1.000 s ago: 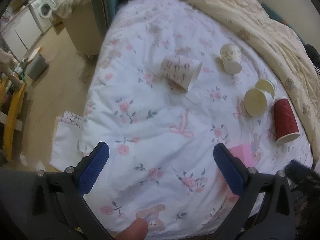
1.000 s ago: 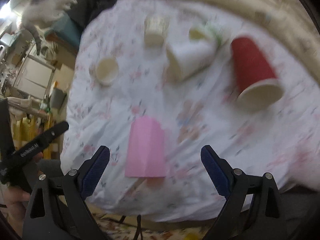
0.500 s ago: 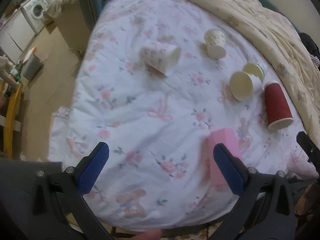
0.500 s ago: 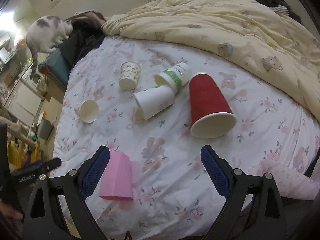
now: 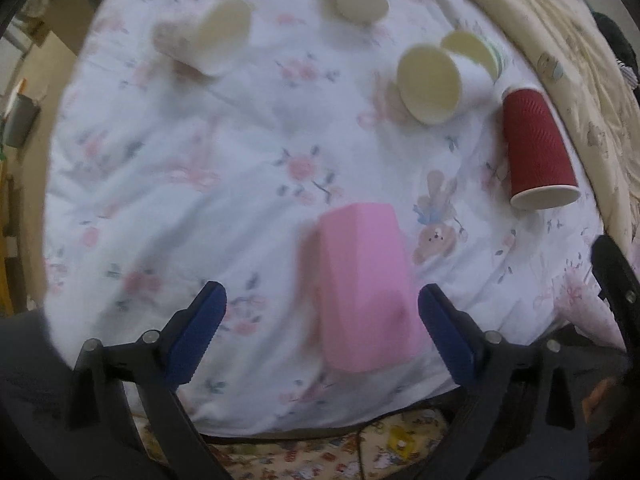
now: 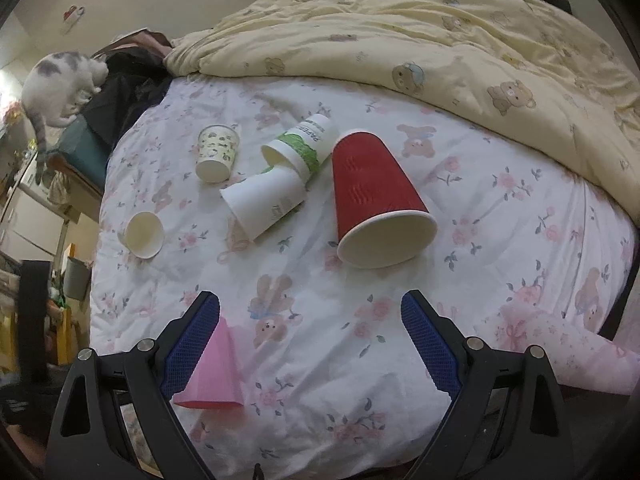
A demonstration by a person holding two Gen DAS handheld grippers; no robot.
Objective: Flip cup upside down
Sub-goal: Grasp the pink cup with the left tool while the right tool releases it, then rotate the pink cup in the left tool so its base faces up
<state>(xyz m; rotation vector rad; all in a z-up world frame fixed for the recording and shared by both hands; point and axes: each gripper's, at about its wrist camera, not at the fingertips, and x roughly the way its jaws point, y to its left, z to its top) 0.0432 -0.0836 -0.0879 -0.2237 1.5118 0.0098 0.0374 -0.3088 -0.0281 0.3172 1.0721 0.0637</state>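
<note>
Several paper cups lie on their sides on a flowered bedsheet (image 6: 304, 320). A pink cup (image 5: 366, 288) lies between the fingers of my open left gripper (image 5: 322, 324), near the bed's front edge; it also shows in the right wrist view (image 6: 214, 372) beside the left fingertip. A red ribbed cup (image 6: 370, 196) lies ahead of my open, empty right gripper (image 6: 310, 330), mouth toward me; it also shows in the left wrist view (image 5: 534, 148). A plain white cup (image 6: 264, 202), a green-labelled cup (image 6: 300, 146), a patterned cup (image 6: 216, 152) and a small cup (image 6: 142, 234) lie farther back.
A cream bear-print duvet (image 6: 460, 36) is heaped along the far and right side of the bed. A grey-and-white cat (image 6: 60, 84) stands on dark clothing at the far left. The bed's left edge drops to a cluttered floor (image 6: 60, 280).
My left gripper has moved forward and right, so the pink cup now lies between its fingers. My right gripper has drawn back and swung right toward the red cup.
</note>
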